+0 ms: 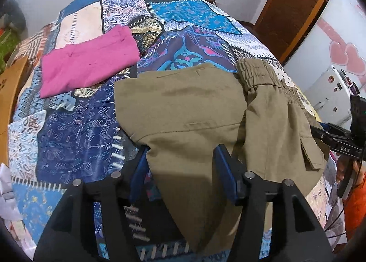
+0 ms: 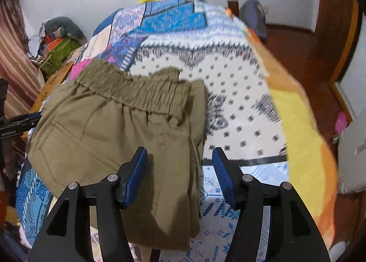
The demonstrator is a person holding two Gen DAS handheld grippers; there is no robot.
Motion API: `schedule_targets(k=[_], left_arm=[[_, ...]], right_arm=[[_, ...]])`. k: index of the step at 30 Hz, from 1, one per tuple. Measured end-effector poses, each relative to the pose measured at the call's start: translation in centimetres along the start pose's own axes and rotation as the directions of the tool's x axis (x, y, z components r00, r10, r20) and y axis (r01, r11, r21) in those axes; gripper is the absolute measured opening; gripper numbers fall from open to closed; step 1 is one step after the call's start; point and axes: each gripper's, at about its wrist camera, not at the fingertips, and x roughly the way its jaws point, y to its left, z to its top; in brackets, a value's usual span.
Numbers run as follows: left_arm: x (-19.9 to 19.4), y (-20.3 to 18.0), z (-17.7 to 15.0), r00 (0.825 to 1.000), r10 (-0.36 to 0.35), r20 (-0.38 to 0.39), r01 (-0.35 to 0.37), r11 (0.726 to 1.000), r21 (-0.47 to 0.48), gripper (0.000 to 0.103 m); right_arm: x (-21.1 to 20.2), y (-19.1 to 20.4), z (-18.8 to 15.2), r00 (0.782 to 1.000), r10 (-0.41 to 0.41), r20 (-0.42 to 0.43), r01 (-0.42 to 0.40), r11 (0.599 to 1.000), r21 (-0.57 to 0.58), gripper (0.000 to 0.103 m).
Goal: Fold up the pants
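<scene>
Olive-khaki pants (image 1: 194,110) lie folded on the patterned bedspread (image 1: 75,129). Their elastic waistband (image 2: 137,90) is at the far end in the right wrist view. My left gripper (image 1: 181,156) is open just above the near edge of the pants, jaws wide apart, with cloth between and under the fingers. My right gripper (image 2: 179,159) is open above the right edge of the pants (image 2: 103,138), holding nothing. The right gripper's body (image 1: 338,140) shows at the right edge of the left wrist view.
A folded magenta garment (image 1: 89,65) lies on the bed to the far left of the pants. The bed's orange and yellow edge (image 2: 304,138) drops off to the right. A wooden door (image 1: 295,7) and a white cabinet (image 1: 334,92) stand beyond.
</scene>
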Motion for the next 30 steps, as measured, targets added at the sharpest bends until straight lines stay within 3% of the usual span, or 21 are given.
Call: schedule_targets(k=[12, 20, 22, 24, 27, 28, 30], left_arm=[[-0.2, 0.7, 0.7, 0.992, -0.127, 0.01, 0.127, 0.99, -0.058, 0.057], [-0.7, 1.2, -0.7, 0.985, -0.171, -0.017, 0.169, 0.982, -0.085, 0.057], [-0.3, 1.4, -0.4, 0.977, -0.214, -0.013, 0.211, 0.971, -0.112, 0.057], [0.4, 1.9, 0.2, 0.954, -0.3, -0.003, 0.296, 0.942, -0.155, 0.057], [1.6, 3.2, 1.3, 0.93, -0.367, -0.003, 0.355, 0.903, -0.243, 0.057], [1.8, 3.4, 1.6, 0.928, -0.374, -0.004, 0.36, 0.898, -0.254, 0.056], [2.0, 3.2, 2.1, 0.947, -0.321, -0.018, 0.308, 0.921, -0.239, 0.036]], right_arm=[[2.1, -2.1, 1.3, 0.983, 0.183, -0.021, -0.18, 0.979, 0.097, 0.055], [0.8, -1.1, 0.0, 0.982, 0.179, -0.066, -0.18, 0.984, -0.002, 0.054], [1.1, -1.3, 0.1, 0.978, 0.198, -0.07, -0.198, 0.98, 0.008, 0.054], [1.5, -1.6, 0.4, 0.972, 0.226, -0.063, -0.224, 0.974, 0.037, 0.054], [2.1, -1.8, 0.9, 0.968, 0.244, -0.057, -0.241, 0.969, 0.057, 0.054], [2.2, -1.7, 1.0, 0.968, 0.243, -0.056, -0.24, 0.969, 0.055, 0.053], [2.3, -1.4, 1.1, 0.971, 0.234, -0.048, -0.232, 0.972, 0.044, 0.047]])
